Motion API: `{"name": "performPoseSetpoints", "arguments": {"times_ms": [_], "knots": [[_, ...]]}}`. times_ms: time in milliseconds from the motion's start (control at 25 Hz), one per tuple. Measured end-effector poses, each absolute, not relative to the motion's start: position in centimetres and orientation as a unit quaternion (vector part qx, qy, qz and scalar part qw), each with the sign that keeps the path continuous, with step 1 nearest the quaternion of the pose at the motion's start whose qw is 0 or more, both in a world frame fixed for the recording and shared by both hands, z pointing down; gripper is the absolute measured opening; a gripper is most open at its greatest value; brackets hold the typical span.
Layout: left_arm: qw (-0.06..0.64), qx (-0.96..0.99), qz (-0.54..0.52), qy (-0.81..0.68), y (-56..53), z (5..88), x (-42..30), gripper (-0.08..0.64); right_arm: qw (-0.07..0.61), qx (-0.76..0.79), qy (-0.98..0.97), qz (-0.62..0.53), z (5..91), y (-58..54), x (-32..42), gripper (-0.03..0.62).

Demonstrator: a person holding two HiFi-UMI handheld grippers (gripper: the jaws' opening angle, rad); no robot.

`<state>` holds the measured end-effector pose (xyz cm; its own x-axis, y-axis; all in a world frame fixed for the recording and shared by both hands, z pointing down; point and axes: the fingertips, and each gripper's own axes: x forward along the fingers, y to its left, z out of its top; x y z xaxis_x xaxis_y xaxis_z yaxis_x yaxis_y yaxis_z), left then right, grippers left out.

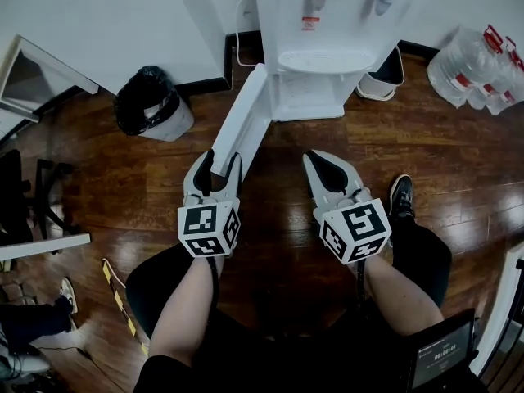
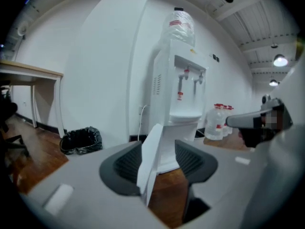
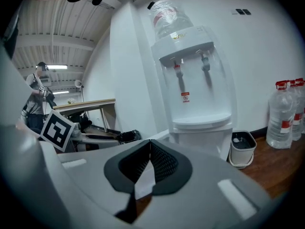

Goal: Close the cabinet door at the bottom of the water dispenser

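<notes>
Looking down in the head view, you sit facing the water dispenser [image 1: 327,23] against the white wall. Its cabinet door [image 1: 244,121] at the bottom stands swung out over the wooden floor [image 1: 426,146], with the free edge pointing back at you. Your left gripper [image 1: 219,162] sits right at that free edge. Your right gripper [image 1: 321,166] hangs apart from the door, out in front of the open cabinet. A bin with a black bag [image 1: 151,103] stands to the left, well clear of the door's swing. A small white bin [image 1: 381,80] and several water bottles [image 1: 479,72] stand to the right.

Left gripper view: the jaws stand wide apart and the door's thin edge rises between them, closer to the left pad. There is a clear gap on the right side, so the door is not clamped. Whether the left pad touches it cannot be told. Straddling the edge likely lets you steer the panel by pushing rather than pinching.

Right gripper view: the jaws are pressed together with nothing between them, and only a white sliver of door shows beyond their tips. The dispenser's taps and drip tray fill the middle. This tool looks parked, kept out of the closing path.

Judgement: the door is far from shut, and the sweep toward the cabinet has yet to be made.
</notes>
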<state>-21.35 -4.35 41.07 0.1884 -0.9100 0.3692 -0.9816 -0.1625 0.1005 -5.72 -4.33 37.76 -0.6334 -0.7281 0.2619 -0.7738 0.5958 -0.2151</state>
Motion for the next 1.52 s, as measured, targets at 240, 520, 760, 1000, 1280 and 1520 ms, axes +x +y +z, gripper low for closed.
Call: {"name": "performPoseSetpoints", "arguments": {"times_ms": [240, 520, 760, 1000, 1280, 1520], "knots": [[0.185, 0.753, 0.2, -0.599, -6.1, 45.4, -23.5, 0.283, 0.096, 0.415, -0.889, 0.169, 40.1, -6.7, -8.2, 0.005], [0.202, 0.746, 0.301, -0.558, -6.1, 50.5, -24.0, 0.285, 0.104, 0.413, -0.889, 0.17, 40.9, -8.8, -10.5, 0.005], [0.209, 0.742, 0.332, -0.544, -5.7, 52.2, -22.6, 0.284, 0.11, 0.417, -0.886, 0.171, 41.3, -9.0, -10.1, 0.005], [0.238, 0.752, 0.323, -0.523, -4.7, 52.7, -19.4, 0.273, 0.114, 0.422, -0.884, 0.167, 41.1, -7.8, -8.0, 0.005], [0.277, 0.758, 0.283, -0.518, -3.0, 51.1, -15.1, 0.301, 0.13, 0.438, -0.869, 0.189, 42.0, -6.4, -2.8, 0.005], [0.261, 0.777, 0.243, -0.518, -2.6, 50.5, -12.1, 0.316, 0.133, 0.434, -0.867, 0.206, 42.8, -4.3, -0.9, 0.005]]}}
